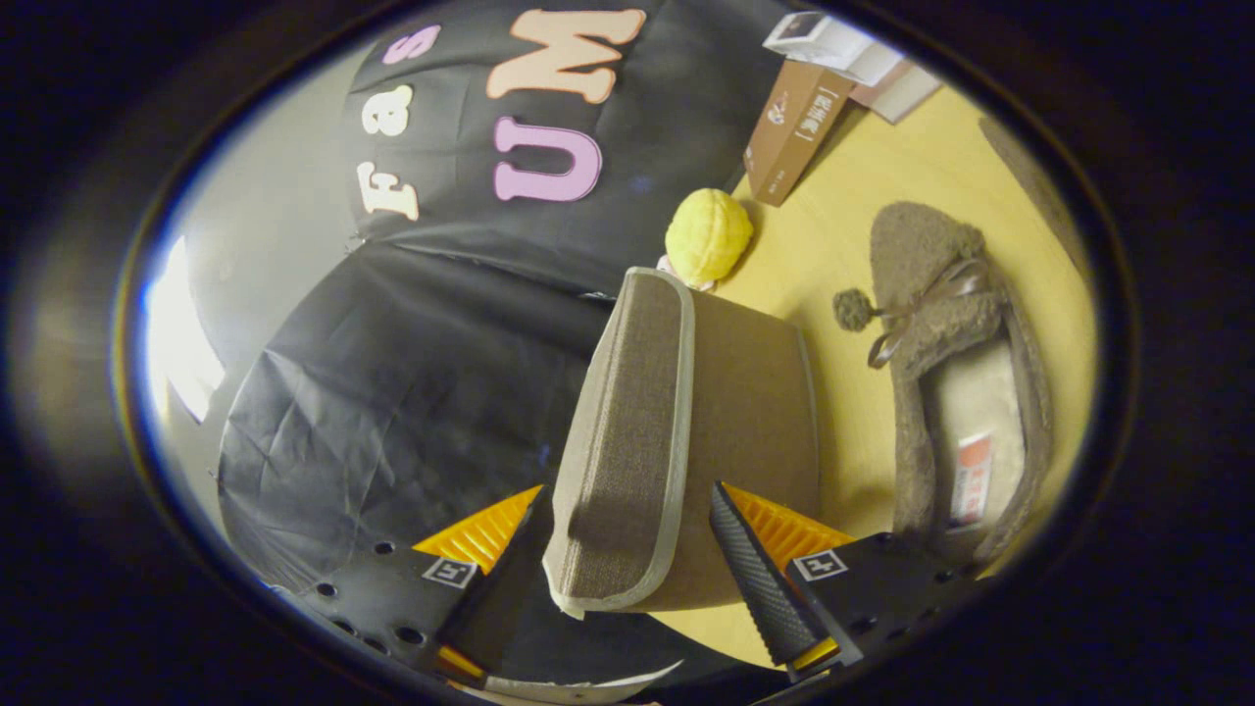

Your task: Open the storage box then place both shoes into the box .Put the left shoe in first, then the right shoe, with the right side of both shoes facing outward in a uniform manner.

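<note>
The gripper [627, 579] stands with its two fingers spread wide on either side of the near end of a storage box lid [627, 441], a fabric-covered panel with pale piping along its edge. Whether the fingers [760, 579] actually press on the lid cannot be told; a gap seems to show on the right side. The lid runs away from the fingers toward 12 o'clock, and the brown body of the storage box [755, 402] lies against it on the right. At 3 o'clock of the box, near it on the yellow table [833, 255], a fuzzy grey-brown slipper [956, 392] lies with its bow and pompom end pointing away from the fingers and its pale lining and a tag turned up. Just beyond the far end of the lid, at 12 o'clock, sits a bumpy yellow ball [708, 235]. Farther off at 1 o'clock a brown carton [794, 127] leans by a white box [833, 44].
</note>
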A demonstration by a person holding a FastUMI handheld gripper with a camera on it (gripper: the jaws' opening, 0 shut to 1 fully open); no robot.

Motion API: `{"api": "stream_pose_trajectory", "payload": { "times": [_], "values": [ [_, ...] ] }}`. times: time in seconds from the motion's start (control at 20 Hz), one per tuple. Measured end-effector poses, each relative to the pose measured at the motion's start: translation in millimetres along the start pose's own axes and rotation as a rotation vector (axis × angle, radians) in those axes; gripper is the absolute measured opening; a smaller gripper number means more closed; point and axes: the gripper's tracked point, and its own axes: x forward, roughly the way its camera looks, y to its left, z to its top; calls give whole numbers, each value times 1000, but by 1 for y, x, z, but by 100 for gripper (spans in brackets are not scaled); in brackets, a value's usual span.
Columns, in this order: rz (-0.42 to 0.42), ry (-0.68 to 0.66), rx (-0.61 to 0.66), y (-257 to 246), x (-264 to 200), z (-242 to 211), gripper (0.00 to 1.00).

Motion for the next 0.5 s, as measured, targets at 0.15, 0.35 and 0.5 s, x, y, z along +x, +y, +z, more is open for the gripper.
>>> {"api": "stream_pose_trajectory", "payload": {
  "times": [0.15,0.35,0.5],
  "values": [
    [54,8,71,7,0,1,100],
    [87,21,105,14,2,1,98],
    [118,25,127,22,-4,2,98]
  ]
}}
